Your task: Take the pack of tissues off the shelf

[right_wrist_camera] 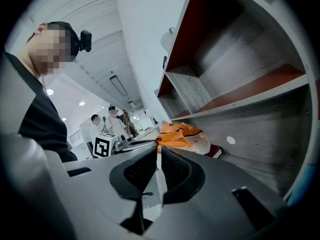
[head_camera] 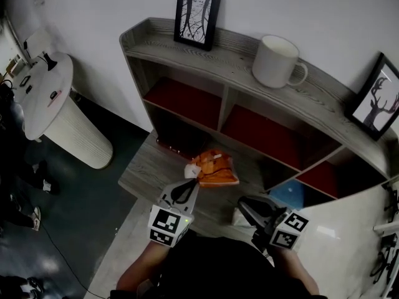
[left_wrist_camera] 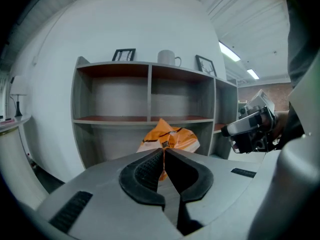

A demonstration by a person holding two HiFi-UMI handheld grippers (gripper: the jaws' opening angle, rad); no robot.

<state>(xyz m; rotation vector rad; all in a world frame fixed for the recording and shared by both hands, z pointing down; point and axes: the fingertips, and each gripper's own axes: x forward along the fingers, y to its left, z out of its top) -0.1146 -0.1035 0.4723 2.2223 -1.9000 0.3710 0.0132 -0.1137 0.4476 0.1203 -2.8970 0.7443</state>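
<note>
Closest to the head camera, the left gripper (head_camera: 189, 180) has its jaws clamped on a corner of the orange pack of tissues (head_camera: 215, 169). The pack is clear of the grey shelf (head_camera: 187, 52) and sits above the wooden ledge (head_camera: 146, 167) in front of the lower compartments. Just to the right, the right gripper (head_camera: 244, 205) has its jaws pressed together with nothing between them. A white mug (head_camera: 274, 61) stands on the shelf's top board.
</note>
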